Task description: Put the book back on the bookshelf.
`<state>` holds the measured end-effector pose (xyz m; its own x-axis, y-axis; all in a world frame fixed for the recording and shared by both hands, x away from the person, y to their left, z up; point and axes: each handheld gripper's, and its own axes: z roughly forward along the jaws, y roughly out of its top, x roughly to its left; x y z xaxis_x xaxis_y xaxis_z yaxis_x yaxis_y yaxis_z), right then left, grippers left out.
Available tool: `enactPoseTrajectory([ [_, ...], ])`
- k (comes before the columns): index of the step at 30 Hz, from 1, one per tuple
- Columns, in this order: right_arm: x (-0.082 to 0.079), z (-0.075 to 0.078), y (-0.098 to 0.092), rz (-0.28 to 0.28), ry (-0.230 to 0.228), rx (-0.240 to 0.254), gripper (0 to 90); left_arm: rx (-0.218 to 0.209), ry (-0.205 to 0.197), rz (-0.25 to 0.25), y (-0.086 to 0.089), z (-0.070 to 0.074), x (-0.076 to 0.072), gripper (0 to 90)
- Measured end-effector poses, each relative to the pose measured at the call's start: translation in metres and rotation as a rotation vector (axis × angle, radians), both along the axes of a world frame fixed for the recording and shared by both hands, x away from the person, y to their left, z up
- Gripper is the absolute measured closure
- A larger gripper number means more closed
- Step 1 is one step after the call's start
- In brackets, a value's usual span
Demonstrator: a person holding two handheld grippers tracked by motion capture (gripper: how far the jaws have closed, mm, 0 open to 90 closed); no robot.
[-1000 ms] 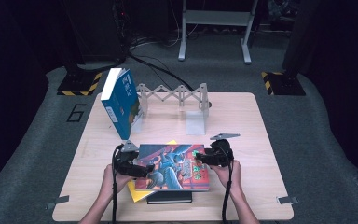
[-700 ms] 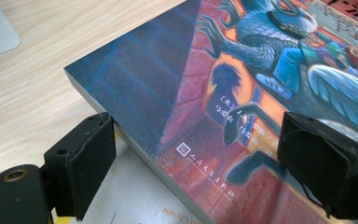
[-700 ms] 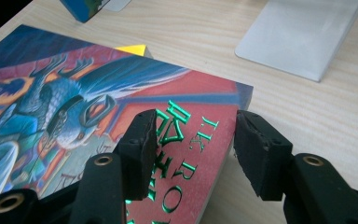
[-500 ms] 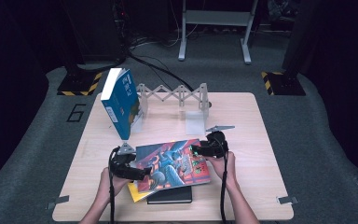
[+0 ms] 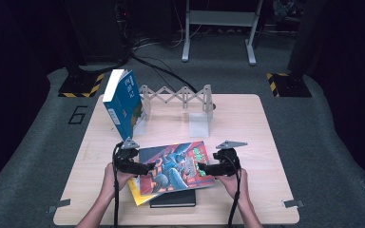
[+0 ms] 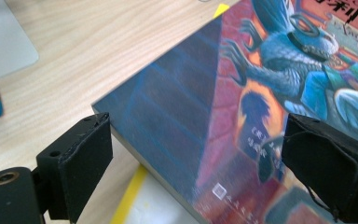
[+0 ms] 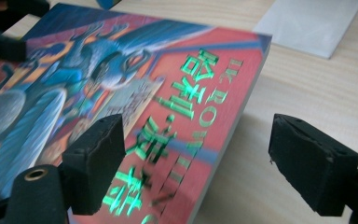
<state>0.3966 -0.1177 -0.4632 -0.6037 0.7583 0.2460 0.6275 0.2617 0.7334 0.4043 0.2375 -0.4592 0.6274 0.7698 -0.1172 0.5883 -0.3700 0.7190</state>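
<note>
Red and blue, the picture book [image 5: 176,166] lies on top of the pile near the table's [image 5: 247,123] front. The right gripper [image 5: 208,168] has just been opening and now stands wide around its edge, so the grip looks loosened. The left gripper [image 5: 147,167] stands wide around the other edge.

A light wooden table [image 5: 247,128] with rounded corners stands on grey carpeted floor [image 5: 332,142]. Toward its far edge rests a pale grey expanding book rack with a zigzag lattice [image 5: 180,97] and flat end plates lying on the wood. A blue hardcover book [image 5: 122,102] stands tilted against the rack's left end. Near the front edge lies a black book [image 5: 173,199] flat on the wood, with a thin yellow book [image 5: 135,190] just beside it; a colourful illustrated paperback [image 5: 176,166] rests across both.
</note>
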Motion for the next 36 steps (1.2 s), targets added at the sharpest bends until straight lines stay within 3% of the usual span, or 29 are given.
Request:
enactPoseTrajectory([
  [4,-0.016,-0.003,-0.004,0.008,-0.002,-0.009,14.5,-0.017,0.003,0.006,0.0,0.002,0.008,8.6],
  [15,-0.051,-0.011,-0.009,0.031,-0.009,-0.035,15.1,-0.013,0.008,-0.005,-0.003,0.001,0.027,11.5],
  [22,-0.057,-0.017,-0.006,0.052,0.001,-0.056,19.0,-0.014,0.0,-0.012,-0.003,-0.001,0.027,15.7],
  [27,-0.059,-0.017,-0.003,0.074,-0.019,-0.067,24.3,-0.004,0.0,-0.015,-0.001,0.001,0.026,18.3],
  [31,-0.067,-0.016,0.0,0.078,-0.038,-0.084,23.4,-0.004,0.001,-0.01,-0.001,0.001,0.026,19.2],
  [36,-0.07,-0.016,0.002,0.071,-0.055,-0.116,31.2,0.002,-0.003,-0.006,-0.002,0.001,0.025,19.8],
])
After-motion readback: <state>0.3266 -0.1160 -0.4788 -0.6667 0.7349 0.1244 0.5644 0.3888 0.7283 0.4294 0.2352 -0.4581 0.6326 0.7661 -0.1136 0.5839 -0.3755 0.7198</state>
